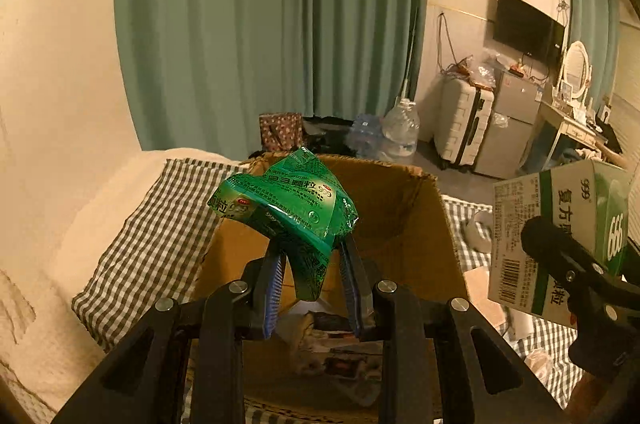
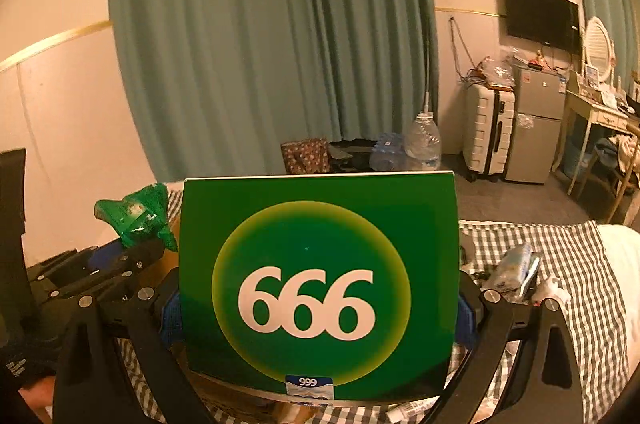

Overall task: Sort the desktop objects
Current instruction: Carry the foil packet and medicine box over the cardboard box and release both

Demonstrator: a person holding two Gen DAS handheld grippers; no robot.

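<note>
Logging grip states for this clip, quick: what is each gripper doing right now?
Left gripper: closed on the crumpled green sachet, above the cardboard box.
Right gripper: closed on the green medicine box.

Left wrist cam: tilted down over an open cardboard box, close up. Right wrist cam: nearly blocked by a green medicine box right at the lens. Shared by both: teal curtain, white suitcase.
</note>
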